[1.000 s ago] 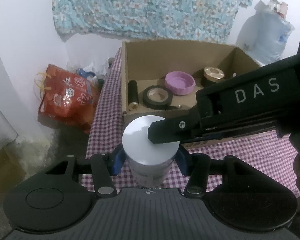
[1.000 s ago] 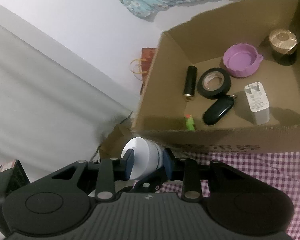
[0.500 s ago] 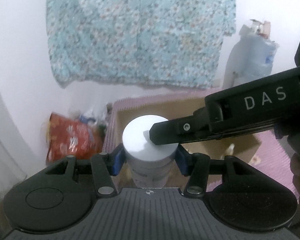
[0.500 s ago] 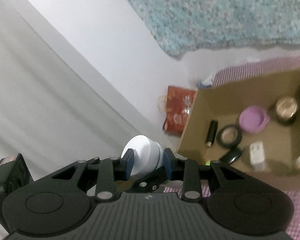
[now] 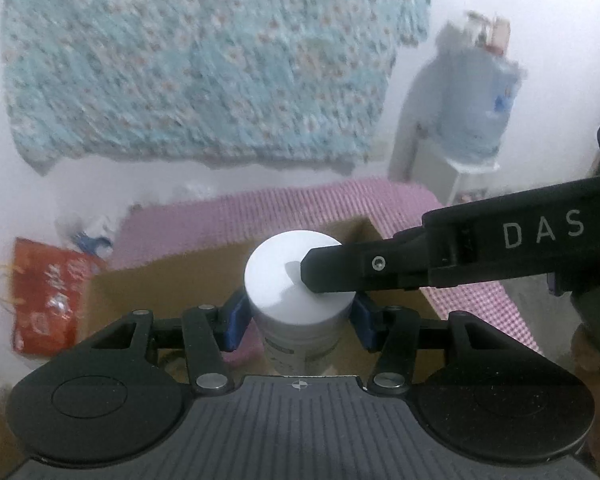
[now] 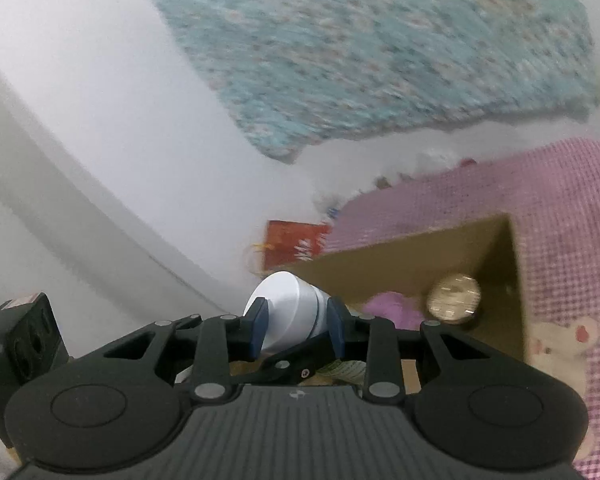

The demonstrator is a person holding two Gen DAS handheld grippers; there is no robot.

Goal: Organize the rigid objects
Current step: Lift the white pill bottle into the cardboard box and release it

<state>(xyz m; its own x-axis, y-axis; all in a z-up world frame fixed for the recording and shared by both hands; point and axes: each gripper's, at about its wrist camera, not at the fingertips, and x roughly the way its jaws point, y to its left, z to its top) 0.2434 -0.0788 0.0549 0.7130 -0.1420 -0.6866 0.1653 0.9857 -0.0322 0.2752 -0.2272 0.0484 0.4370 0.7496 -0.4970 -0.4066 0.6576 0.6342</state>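
Fingers of both the left gripper (image 5: 299, 316) and right gripper (image 6: 297, 329) are clamped on the white jar (image 5: 298, 280), held above the cardboard box (image 6: 496, 256); lowering inside is judged next.

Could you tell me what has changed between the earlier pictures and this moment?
Both grippers have lifted the white jar up and away from the cardboard box, which now sits lower and smaller in both views, its contents mostly out of sight. Nothing was taken hold of or let go. The left gripper still clamps the jar's body and the right gripper its lid end, jaws unchanged.
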